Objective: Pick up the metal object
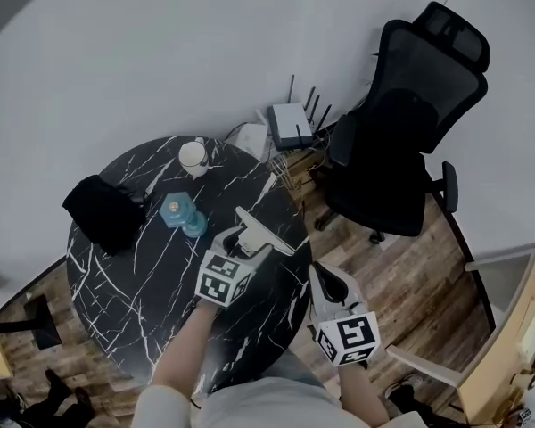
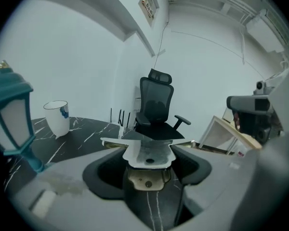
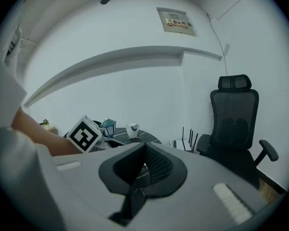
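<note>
The metal object (image 1: pixel 266 232) is a flat, pale plate with a wide crossbar and a small hole. It lies level between the jaws of my left gripper (image 1: pixel 246 241), over the right part of the round black marble table (image 1: pixel 134 283). In the left gripper view the metal object (image 2: pixel 150 152) fills the gap of the left gripper (image 2: pixel 150 161), and both pads press on its sides. A brass-toned shape shows just under it. My right gripper (image 1: pixel 325 282) hangs off the table's right edge. The right gripper (image 3: pixel 144 165) has its jaws together with nothing between them.
A teal lantern (image 1: pixel 180 214) stands mid-table, a white cup (image 1: pixel 193 157) at the far rim, and a black bundle (image 1: pixel 102 210) at the left rim. Beyond the table are a black office chair (image 1: pixel 401 123) and a router (image 1: pixel 292 123) on the floor.
</note>
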Available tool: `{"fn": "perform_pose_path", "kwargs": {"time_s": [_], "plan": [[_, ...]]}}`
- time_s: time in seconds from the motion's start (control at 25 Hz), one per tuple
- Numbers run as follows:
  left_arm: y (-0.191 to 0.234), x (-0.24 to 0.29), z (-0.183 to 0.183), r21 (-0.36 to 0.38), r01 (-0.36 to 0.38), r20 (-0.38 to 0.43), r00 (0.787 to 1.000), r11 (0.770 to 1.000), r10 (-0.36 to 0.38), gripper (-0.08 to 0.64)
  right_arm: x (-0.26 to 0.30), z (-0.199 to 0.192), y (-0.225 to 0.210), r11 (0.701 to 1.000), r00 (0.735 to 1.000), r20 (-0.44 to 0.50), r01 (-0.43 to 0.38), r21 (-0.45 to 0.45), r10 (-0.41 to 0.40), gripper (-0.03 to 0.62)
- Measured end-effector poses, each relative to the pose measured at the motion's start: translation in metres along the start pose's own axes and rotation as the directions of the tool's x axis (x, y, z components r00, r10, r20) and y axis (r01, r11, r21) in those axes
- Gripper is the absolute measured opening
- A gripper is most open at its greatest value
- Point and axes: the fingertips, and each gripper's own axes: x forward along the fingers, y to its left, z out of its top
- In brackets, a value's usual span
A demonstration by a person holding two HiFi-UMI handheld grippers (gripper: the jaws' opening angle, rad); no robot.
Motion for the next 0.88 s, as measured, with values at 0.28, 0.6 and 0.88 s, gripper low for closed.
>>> {"fn": "perform_pose_path", "kwargs": {"time_s": [0.28,0.6,0.88], "plan": [[-0.018,-0.045,0.015,-0.026,-0.016,0.085,0.996,1.0,0.018,0.302,-0.016,0.022,0.016,0.999,0.998,0.056,0.027,-0.022,-0.026,-0.002],[-0.037,-0.111,0.038,-0.051,-0.01,0.208,0.978,0.999,0.021,0.302,-0.036,0.048,0.04,0.997,0.99,0.129,0.061,-0.047,-0.054,-0.002],[-0.047,-0.172,0.053,-0.051,-0.03,0.316,0.948,0.998,0.044,0.302,-0.051,0.063,0.074,0.995,0.984,0.173,0.065,-0.07,-0.052,-0.002]]}}
